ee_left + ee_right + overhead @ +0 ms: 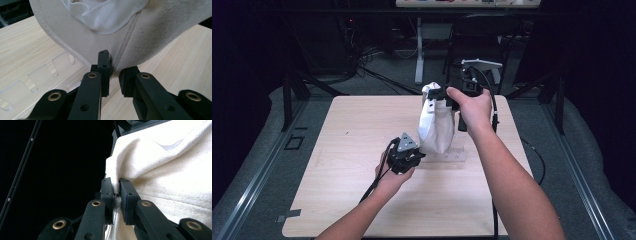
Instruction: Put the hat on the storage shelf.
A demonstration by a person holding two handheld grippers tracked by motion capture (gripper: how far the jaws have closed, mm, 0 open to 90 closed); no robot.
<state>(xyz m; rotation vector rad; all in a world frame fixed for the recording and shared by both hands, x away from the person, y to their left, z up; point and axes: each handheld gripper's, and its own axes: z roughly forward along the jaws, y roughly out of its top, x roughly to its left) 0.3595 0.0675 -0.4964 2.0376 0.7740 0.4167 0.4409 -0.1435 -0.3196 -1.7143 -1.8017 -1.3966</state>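
Two claws are on one cream cloth bag [436,127], which hangs above the middle of the pale wooden table [352,150]. The right claw [447,96] is clamped on the bag's top edge at twelve o'clock, fabric squeezed flat between its pads, as the right gripper view shows. The left claw [414,155] sits at seven o'clock of the bag, down at its bottom corner; in the left gripper view a seam fold is pinched between its nearly closed pads. Under the bag, a clear plastic rack [37,77] with slots lies flat on the table, just beside the left claw. Beyond the table at twelve o'clock stand a dark chair [482,45] and a white desk leg [419,50], with cables [362,60] trailing at eleven.
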